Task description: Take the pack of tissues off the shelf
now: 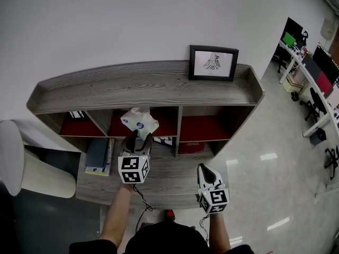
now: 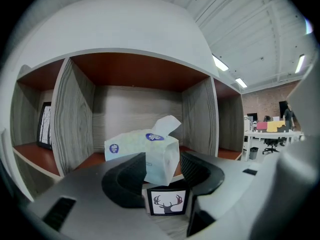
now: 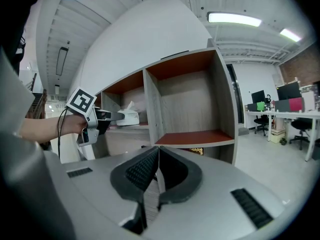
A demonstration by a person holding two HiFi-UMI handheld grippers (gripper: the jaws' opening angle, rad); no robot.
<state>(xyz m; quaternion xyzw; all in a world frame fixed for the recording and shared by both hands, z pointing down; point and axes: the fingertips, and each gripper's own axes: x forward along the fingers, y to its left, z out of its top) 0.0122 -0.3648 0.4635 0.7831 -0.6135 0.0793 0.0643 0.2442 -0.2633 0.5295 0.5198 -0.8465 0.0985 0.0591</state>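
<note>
White pack of tissues [image 2: 150, 151] clamped, ready to withdraw
Left claw [image 2: 163, 158] pinches it at the shelf's [image 1: 148, 83] middle bay; right claw [image 3: 157, 154] is closed and empty. Next, likely pull straight back.

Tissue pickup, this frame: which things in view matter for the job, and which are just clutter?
In play:
- pack of tissues, middle compartment
- shelf
- left gripper, jaws closed on the pack

Lying about:
- framed picture on top of the shelf
- books, lower left
- deer print
- right gripper, shut and empty
</note>
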